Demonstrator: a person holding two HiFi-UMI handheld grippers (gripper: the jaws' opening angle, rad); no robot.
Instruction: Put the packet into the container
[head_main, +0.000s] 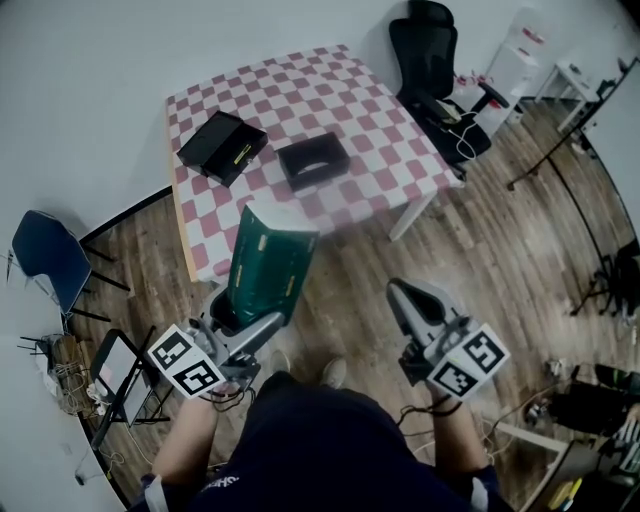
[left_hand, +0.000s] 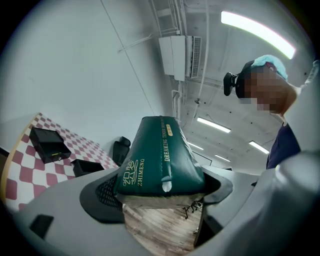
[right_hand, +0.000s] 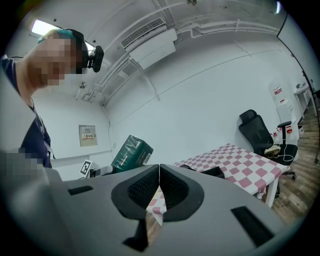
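**Packet held short of the table, container not yet reached**

The left gripper (head_main: 247, 318) clamps one end of the green packet (head_main: 270, 262), jaws spread wide around it, just off the checkered table's (head_main: 400, 170) near edge. The right gripper (head_main: 402, 292) is pressed closed on nothing. Best, I judge, to carry the packet over the open black container (head_main: 313, 160) at the table's middle and lower it lengthwise. Keep clear of the flat black box (head_main: 222, 146) at the table's left.

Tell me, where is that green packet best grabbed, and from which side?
I'd say at its near end, coming in endwise, as the left gripper does: its jaws clamp the packet across its plump sides. The packet is long and brick-shaped, so an end grip leaves the far end free to go down into the container.
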